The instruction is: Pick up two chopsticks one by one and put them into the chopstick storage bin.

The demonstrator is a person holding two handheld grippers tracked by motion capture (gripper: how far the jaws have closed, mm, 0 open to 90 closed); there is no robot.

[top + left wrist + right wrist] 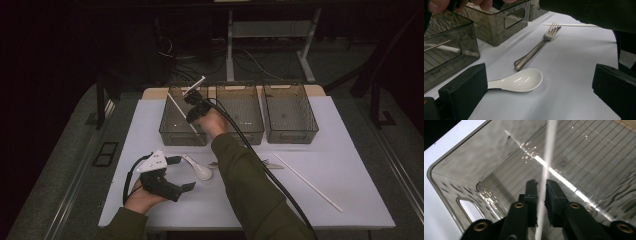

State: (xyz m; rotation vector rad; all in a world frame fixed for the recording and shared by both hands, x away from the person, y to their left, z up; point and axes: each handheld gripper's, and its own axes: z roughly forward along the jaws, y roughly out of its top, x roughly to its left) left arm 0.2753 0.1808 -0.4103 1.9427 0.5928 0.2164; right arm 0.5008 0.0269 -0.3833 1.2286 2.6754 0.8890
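White sheet [345,165] over a table, dark floor and desk legs with cables beyond. Left to right: left gripper [175,176], jaws released and wide apart, nothing between them, resting near the front edge; white spoon [199,170] just beside it, bowl toward the person; fork [536,47] lying beyond the spoon; smoked plastic left bin [170,131], with the right gripper [192,98] above it; white stick [546,170] standing slanted into that bin, running between the right jaws, which are narrowly parted and appear not to press it; middle bin [245,131]; right bin [290,132]; second stick [307,182] flat on the sheet, right.
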